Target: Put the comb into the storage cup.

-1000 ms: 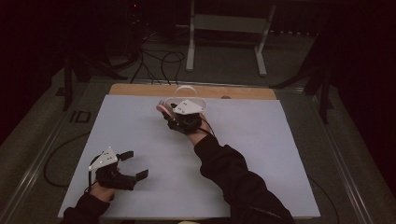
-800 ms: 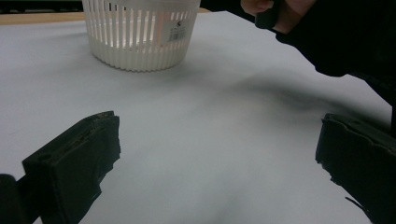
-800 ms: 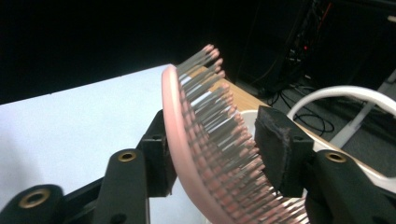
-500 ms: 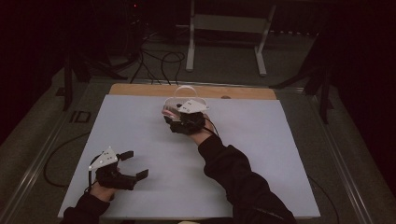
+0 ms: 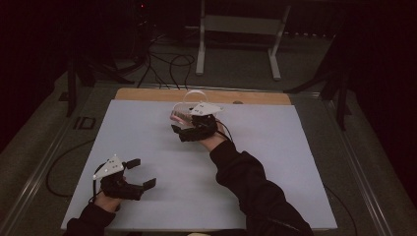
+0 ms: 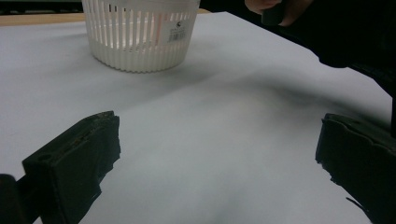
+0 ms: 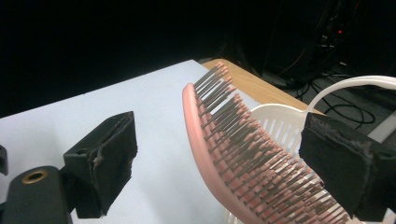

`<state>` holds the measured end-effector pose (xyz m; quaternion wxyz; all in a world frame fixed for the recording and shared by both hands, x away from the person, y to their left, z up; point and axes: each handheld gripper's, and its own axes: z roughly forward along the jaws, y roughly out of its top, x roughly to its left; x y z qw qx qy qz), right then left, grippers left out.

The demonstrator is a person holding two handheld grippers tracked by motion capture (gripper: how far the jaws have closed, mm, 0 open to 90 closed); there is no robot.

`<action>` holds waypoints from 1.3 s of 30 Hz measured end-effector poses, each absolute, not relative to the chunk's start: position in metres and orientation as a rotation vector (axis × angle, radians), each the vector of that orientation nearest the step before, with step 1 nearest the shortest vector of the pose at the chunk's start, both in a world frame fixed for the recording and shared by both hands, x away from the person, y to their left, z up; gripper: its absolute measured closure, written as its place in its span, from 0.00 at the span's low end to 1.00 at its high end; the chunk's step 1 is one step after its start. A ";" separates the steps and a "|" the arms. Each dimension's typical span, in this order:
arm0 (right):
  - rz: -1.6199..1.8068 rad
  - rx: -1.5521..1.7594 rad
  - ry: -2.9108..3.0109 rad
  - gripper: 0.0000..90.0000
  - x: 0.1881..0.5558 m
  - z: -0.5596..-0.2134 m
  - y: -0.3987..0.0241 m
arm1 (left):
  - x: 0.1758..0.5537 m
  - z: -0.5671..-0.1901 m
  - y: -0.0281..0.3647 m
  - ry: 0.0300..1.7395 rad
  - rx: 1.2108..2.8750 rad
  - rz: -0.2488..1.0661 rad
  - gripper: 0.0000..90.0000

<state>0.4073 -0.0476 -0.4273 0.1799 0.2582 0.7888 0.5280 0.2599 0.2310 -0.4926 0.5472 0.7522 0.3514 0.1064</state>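
Note:
A pink hairbrush (image 7: pixel 233 135) with dark bristles leans over the rim of a white slatted basket (image 7: pixel 280 121) with a hoop handle. My right gripper (image 7: pixel 226 149) has just been opening its jaws. The brush stands between them and neither pad (image 7: pixel 109 154) touches it. From above, the right gripper (image 5: pixel 181 127) sits beside the basket (image 5: pixel 189 104) at the back middle of the white sheet, where the brush (image 5: pixel 178 117) pokes out. My left gripper (image 5: pixel 142 172) rests open at the front left with nothing between its fingers. Its own view shows the left gripper (image 6: pixel 219 158) low over the sheet, facing the basket (image 6: pixel 140 37).
The white sheet (image 5: pixel 147 137) covers the table, with a bare wooden strip (image 5: pixel 147 94) along the back edge. Beyond the table are floor cables (image 5: pixel 172 64) and a metal stand (image 5: pixel 236 29). The person's right sleeve (image 5: pixel 255 191) crosses the front right.
The right gripper's jaws have spread apart from the brush beside the basket. The right hand shifted only slightly. The left gripper has kept still.

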 end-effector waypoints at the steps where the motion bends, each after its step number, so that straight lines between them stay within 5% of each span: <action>1: 1.493 0.728 2.232 0.11 0.408 -0.426 -0.048 | 0.260 -0.493 0.231 0.832 1.783 0.252 0.00; 39: 1.570 0.701 2.276 0.11 0.397 -0.409 -0.091 | 0.261 -0.492 0.230 0.827 1.781 0.257 0.00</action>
